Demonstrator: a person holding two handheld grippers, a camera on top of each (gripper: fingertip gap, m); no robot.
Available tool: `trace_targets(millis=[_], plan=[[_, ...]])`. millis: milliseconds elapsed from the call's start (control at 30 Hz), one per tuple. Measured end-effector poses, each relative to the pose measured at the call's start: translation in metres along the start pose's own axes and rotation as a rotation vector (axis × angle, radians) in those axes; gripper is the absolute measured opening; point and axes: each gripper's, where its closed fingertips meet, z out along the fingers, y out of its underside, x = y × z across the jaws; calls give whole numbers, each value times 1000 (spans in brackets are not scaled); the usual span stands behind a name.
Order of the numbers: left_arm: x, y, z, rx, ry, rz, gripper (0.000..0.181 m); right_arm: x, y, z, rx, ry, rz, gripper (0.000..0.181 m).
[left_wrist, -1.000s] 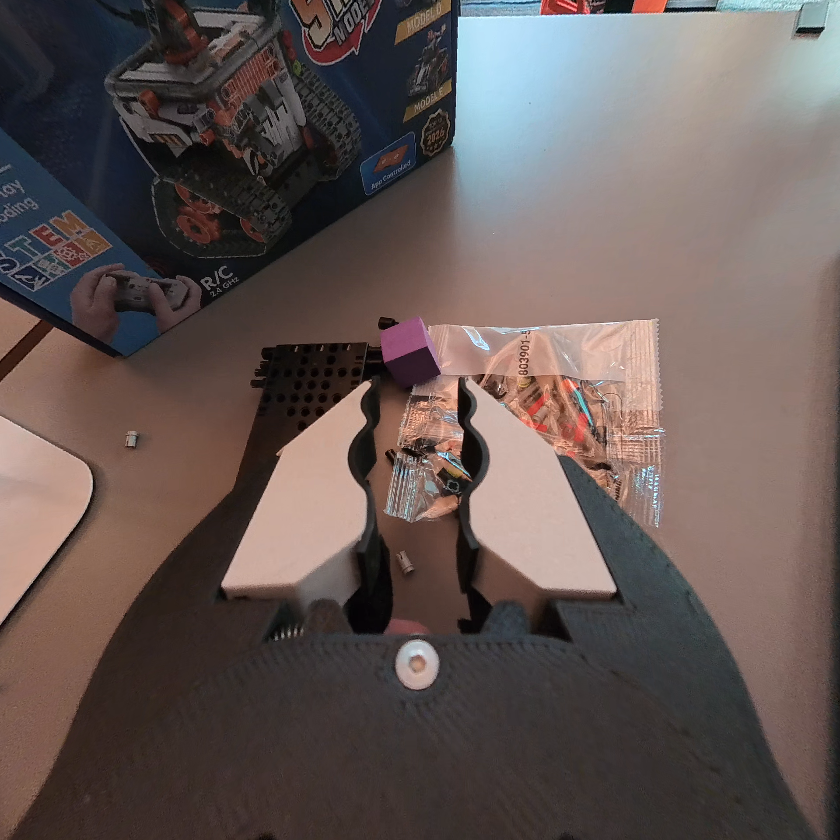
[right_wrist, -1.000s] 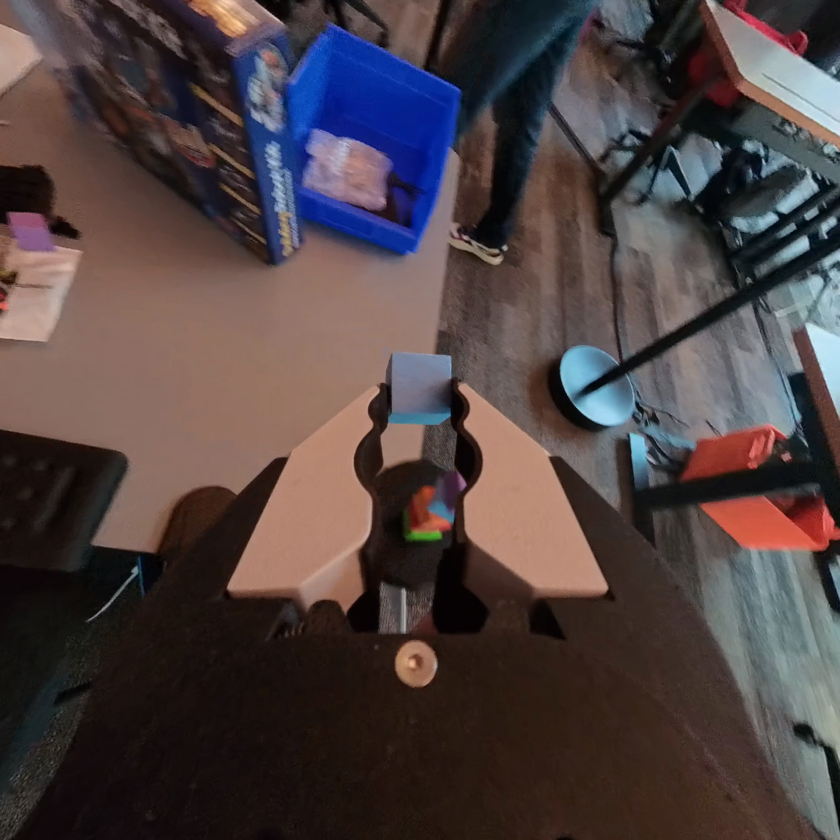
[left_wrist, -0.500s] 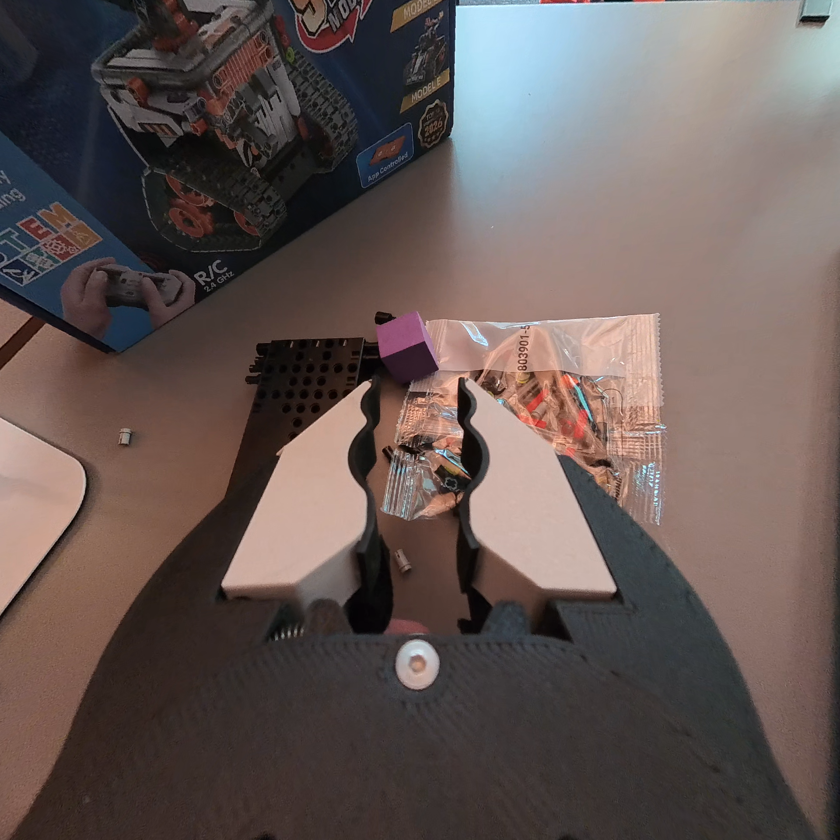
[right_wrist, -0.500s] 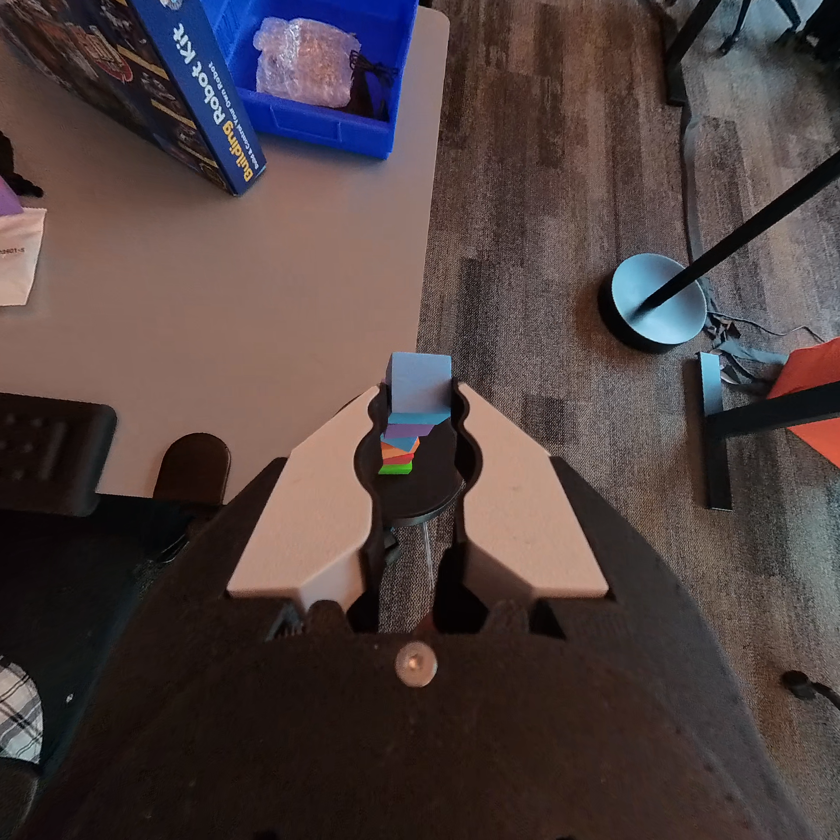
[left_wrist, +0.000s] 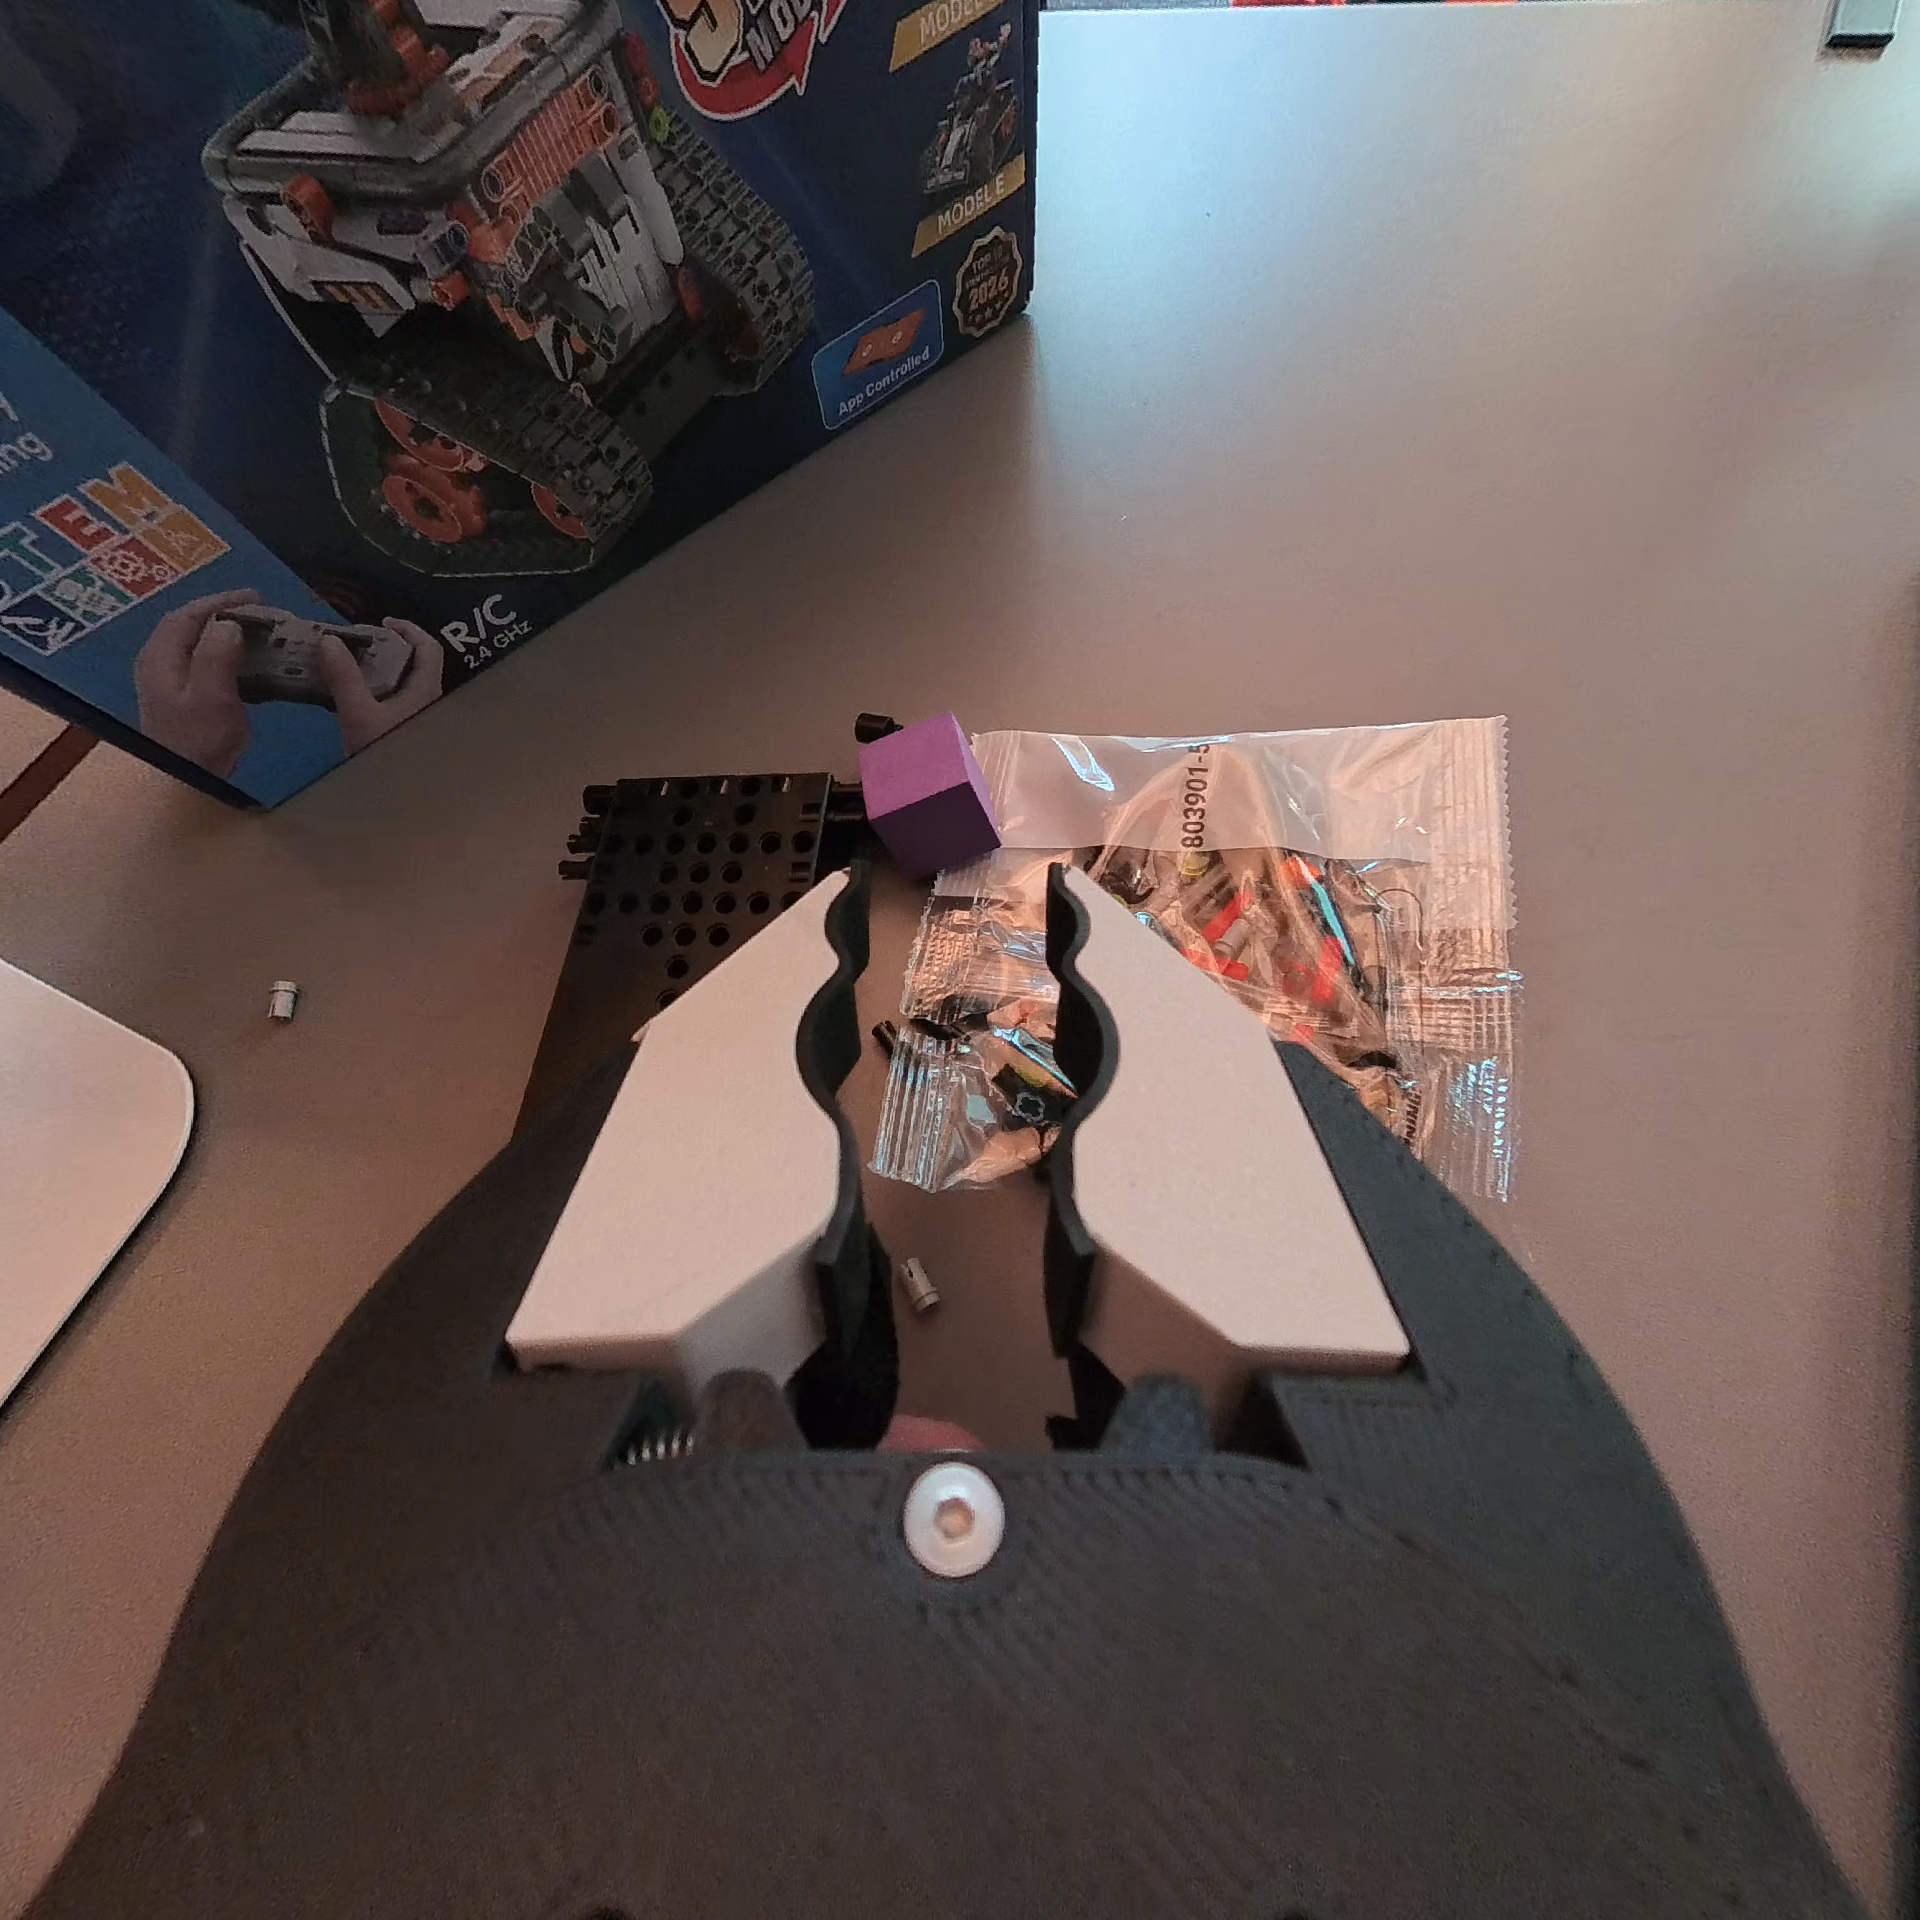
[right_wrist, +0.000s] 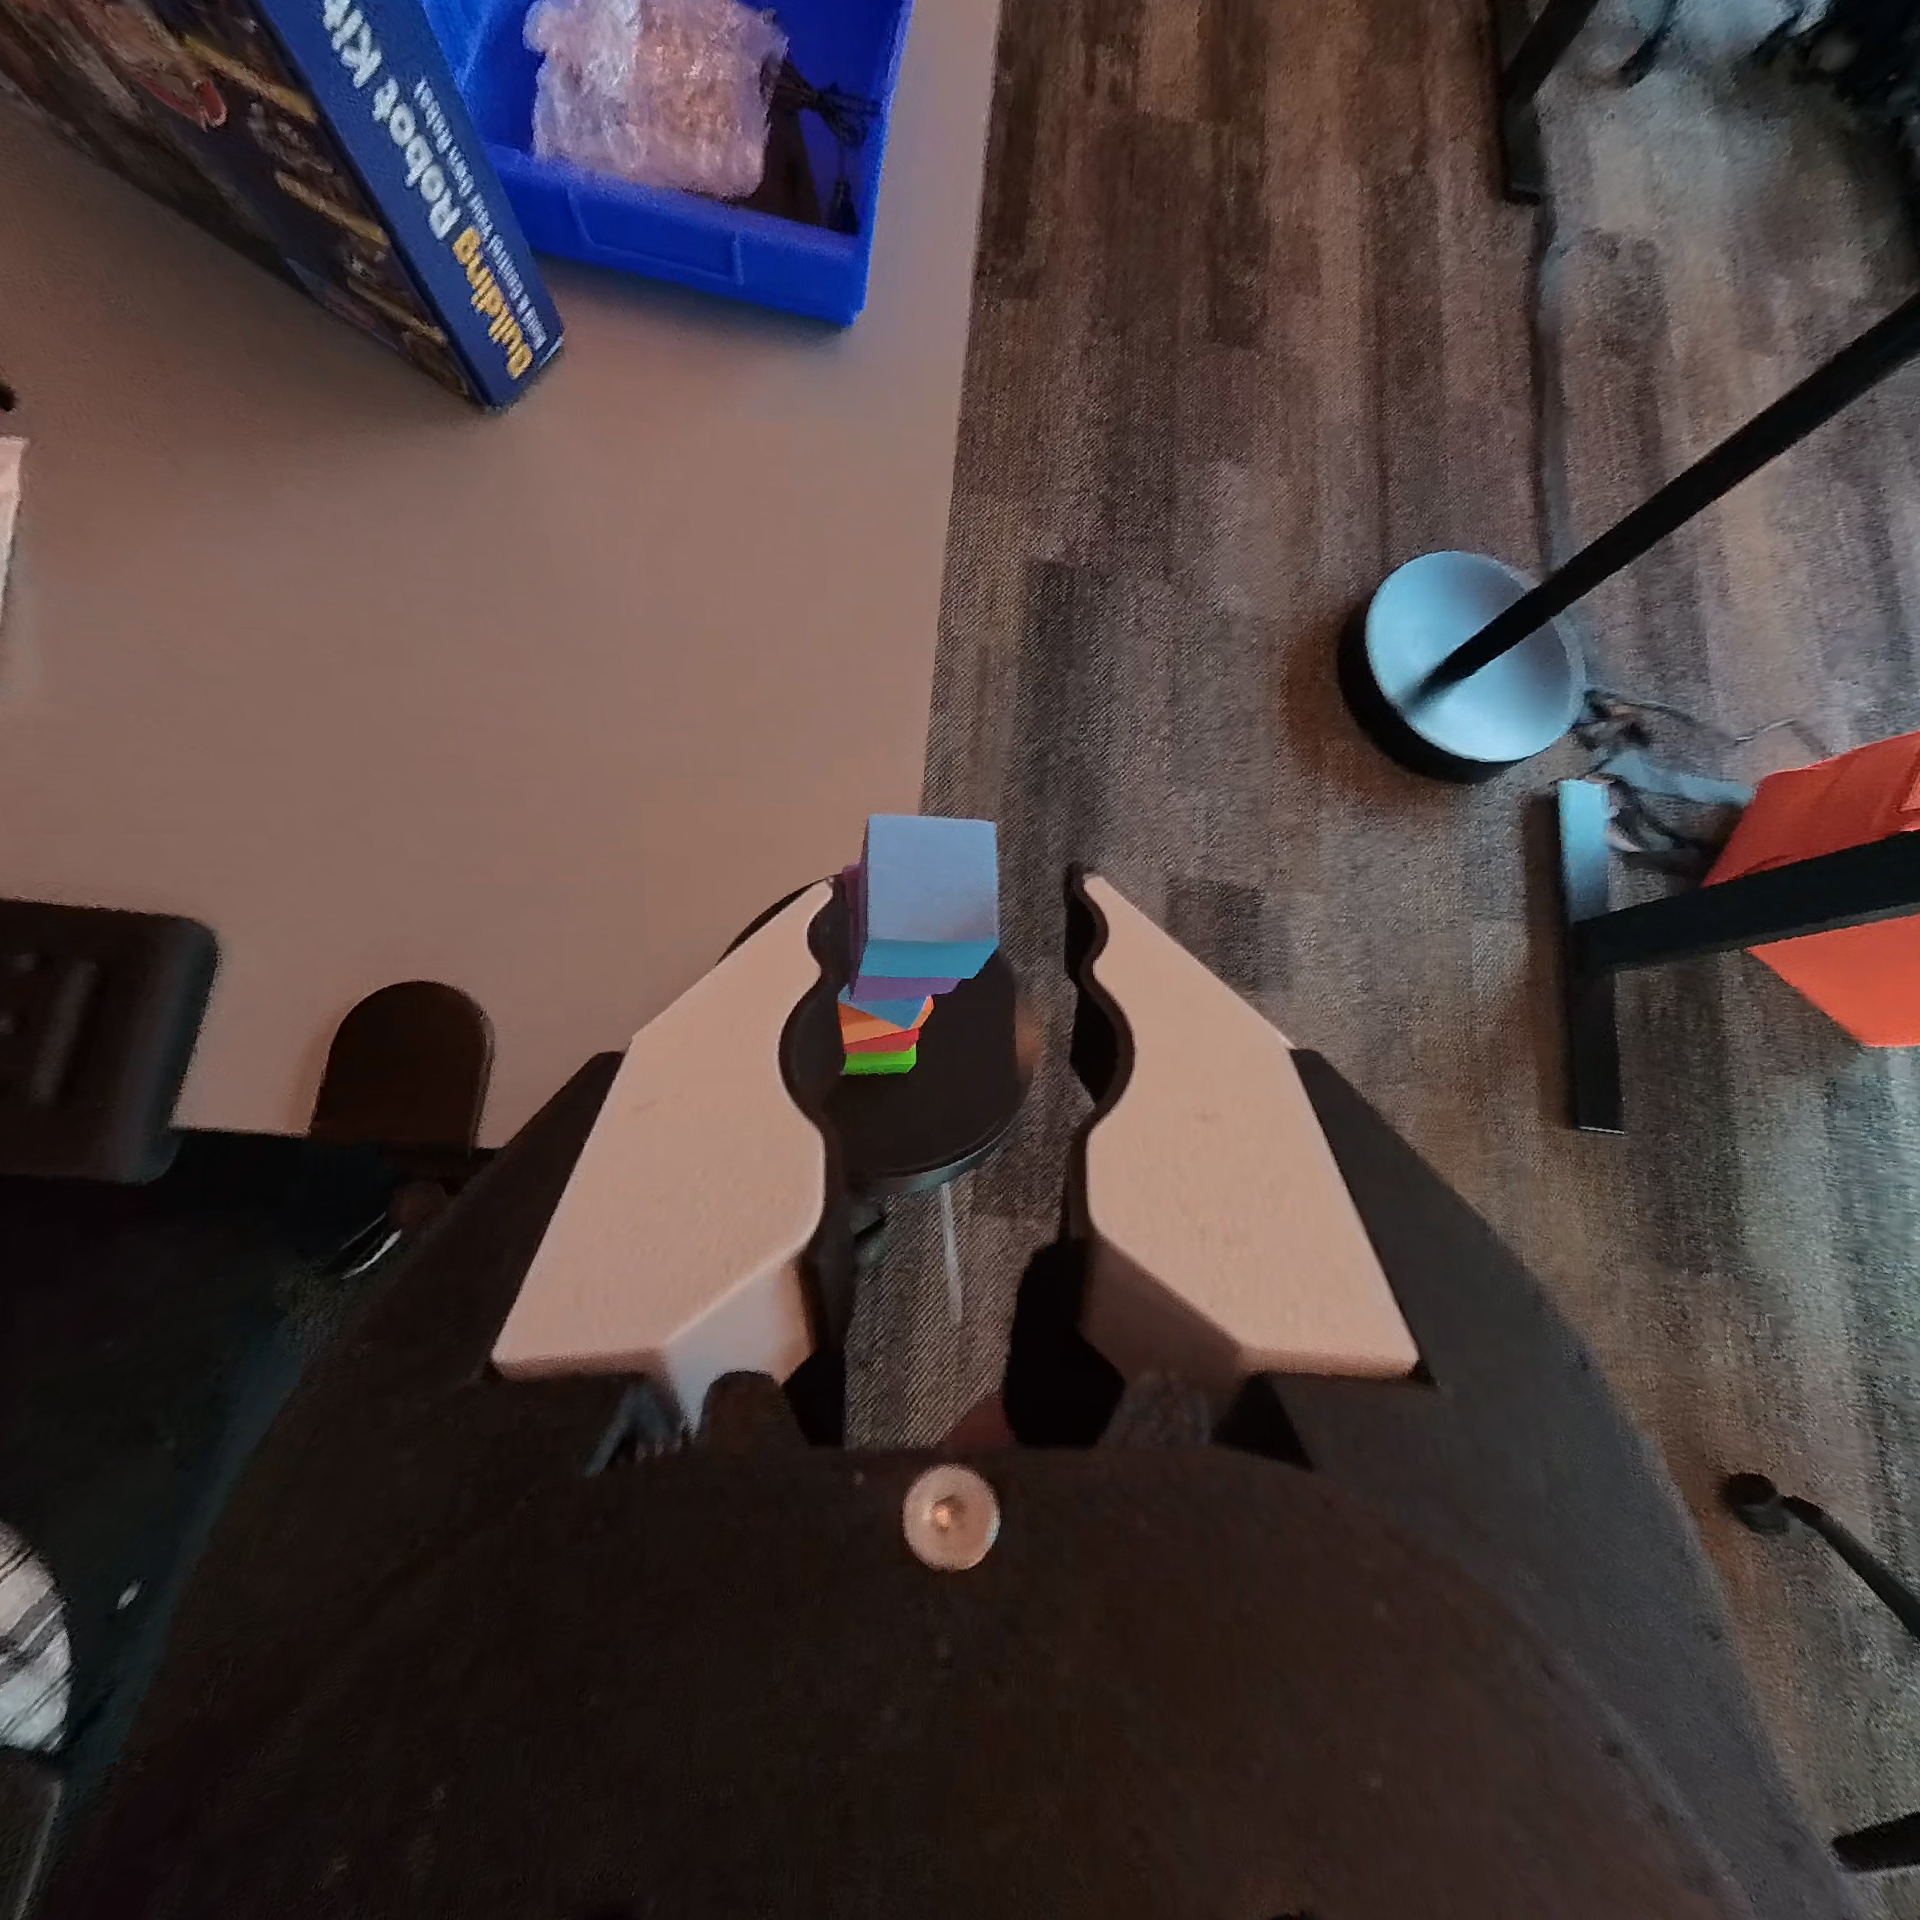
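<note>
Now the blue cube (right_wrist: 928, 881) sits between the parted right claw (right_wrist: 961, 904).

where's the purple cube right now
In the left wrist view the purple cube sits on the table just beyond the open left gripper, between the black perforated plate and the clear parts bag.

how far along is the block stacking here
Done: a stack of coloured blocks stands on the round black stand, blue block on top. In hand: nothing; the right gripper is open around that blue block, the left gripper open above a clear parts bag. Left: one purple cube lies on the table beside the bag.
</note>
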Motion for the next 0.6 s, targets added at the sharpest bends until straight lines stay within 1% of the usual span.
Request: trace_targets(millis=[67,133,167,200,267,367,433,500,600], plan=[[0,0,0,0,-1,-1,32,1,-12,-12,53,67,-24,42],[-1,0,1,-2,-5,-1,32,-13,-31,-27,124,123,-79,45],[-2,0,1,-3,-6,-3,32,-30,-43,-31,170,117,-114,46],[-2,1,1,-3,-7,-5,32,-54,-56,-32,219,84,-151,48],[-3,2,2,-6,-9,-6,32,-114,-78,-20,288,-10,-245,53],[-4,2,0,-3,-12,-8,32,-206,-99,20,332,-165,-343,52],[-5,1,-1,-1,-19,-9,32,-266,-105,59,331,-279,-368,52],[-8,1,-3,5,-24,-12,32,-319,-105,103,311,-372,-415,49],[-11,-1,-5,10,-31,-11,31,-382,-96,168,237,-495,-405,50]])
